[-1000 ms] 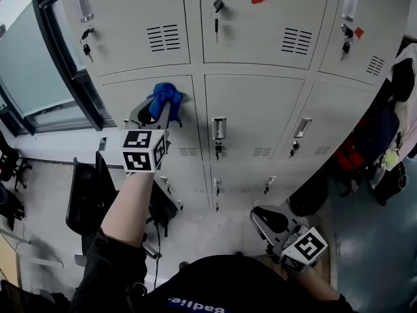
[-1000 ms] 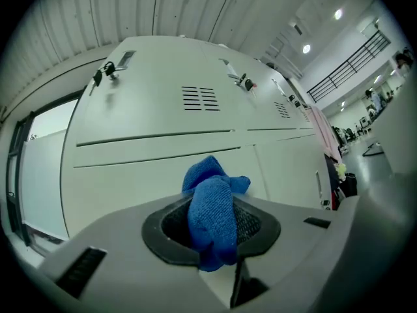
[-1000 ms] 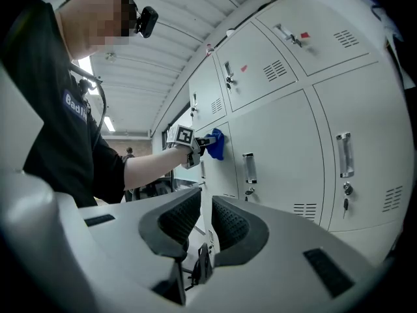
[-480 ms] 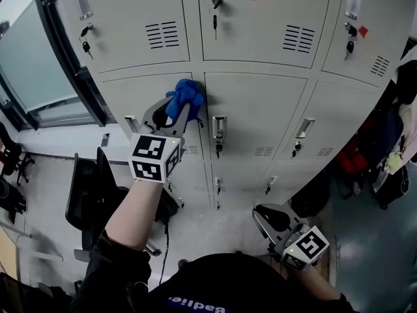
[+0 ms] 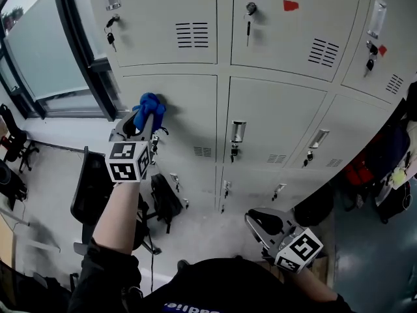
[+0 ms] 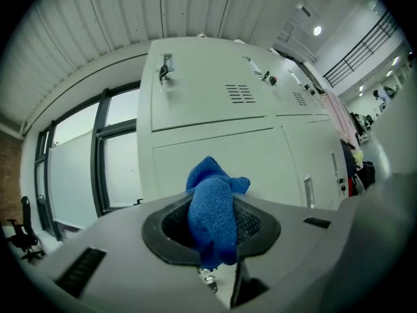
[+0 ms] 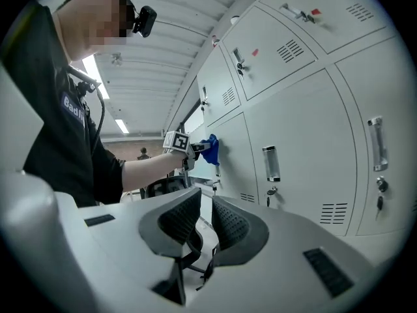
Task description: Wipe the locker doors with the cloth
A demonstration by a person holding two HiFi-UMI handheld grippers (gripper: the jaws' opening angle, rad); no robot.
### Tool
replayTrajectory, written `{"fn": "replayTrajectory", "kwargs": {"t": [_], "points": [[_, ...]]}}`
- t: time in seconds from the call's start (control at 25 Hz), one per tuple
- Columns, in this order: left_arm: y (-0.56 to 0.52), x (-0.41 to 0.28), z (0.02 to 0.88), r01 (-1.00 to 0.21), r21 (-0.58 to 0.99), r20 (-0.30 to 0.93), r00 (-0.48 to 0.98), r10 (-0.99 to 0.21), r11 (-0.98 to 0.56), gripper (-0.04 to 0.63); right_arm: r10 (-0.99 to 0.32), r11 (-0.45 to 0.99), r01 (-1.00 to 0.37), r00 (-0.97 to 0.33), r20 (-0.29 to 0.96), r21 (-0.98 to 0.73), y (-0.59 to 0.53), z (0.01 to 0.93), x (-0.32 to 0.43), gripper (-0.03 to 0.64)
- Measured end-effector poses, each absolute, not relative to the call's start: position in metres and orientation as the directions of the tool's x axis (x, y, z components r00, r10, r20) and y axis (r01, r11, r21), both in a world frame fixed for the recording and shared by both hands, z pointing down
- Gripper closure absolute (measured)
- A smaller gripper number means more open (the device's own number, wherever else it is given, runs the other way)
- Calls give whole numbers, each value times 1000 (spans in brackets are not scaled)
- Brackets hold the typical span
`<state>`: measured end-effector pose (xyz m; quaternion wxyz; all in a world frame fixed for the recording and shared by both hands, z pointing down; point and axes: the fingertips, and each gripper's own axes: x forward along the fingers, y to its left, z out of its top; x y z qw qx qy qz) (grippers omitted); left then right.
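Observation:
A blue cloth (image 5: pixel 150 103) is pinched in my left gripper (image 5: pixel 144 115) and pressed to the left part of a grey middle-row locker door (image 5: pixel 189 119). In the left gripper view the cloth (image 6: pixel 210 188) bulges up between the jaws of that gripper (image 6: pixel 214 217), with the door (image 6: pixel 260 162) right behind it. My right gripper (image 5: pixel 255 219) hangs low near my body, away from the lockers, its jaws close together with nothing in them. From the right gripper (image 7: pixel 206 210) view I see the left gripper (image 7: pixel 197 148) and the cloth (image 7: pixel 210 147) at the door.
A black office chair (image 5: pixel 91 194) and a dark bag (image 5: pixel 166 201) stand on the floor below the left gripper. A dark window frame (image 5: pixel 78 38) borders the lockers at left. Handles (image 5: pixel 238 131) and keys stick out from the doors. Bags and clothes (image 5: pixel 384 155) hang at right.
The left gripper with the cloth slid right toward the door's right edge, then back left across the same door. The head view has turned left. The right gripper stayed low.

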<state>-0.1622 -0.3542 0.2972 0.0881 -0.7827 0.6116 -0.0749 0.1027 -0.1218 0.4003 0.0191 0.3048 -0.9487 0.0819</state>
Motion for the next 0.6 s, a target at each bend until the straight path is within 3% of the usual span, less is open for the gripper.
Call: {"fn": "replayTrajectory", "kwargs": {"t": [0.28, 0.6], "points": [[-382, -208, 336, -968, -184, 48, 164, -985, -170, 491, -574, 798, -584, -812, 108, -151, -122, 405, 90, 569], [-392, -164, 359, -956, -170, 50, 234, -971, -240, 491, -623, 758, -638, -770, 139, -140, -119, 414, 104, 569]]}}
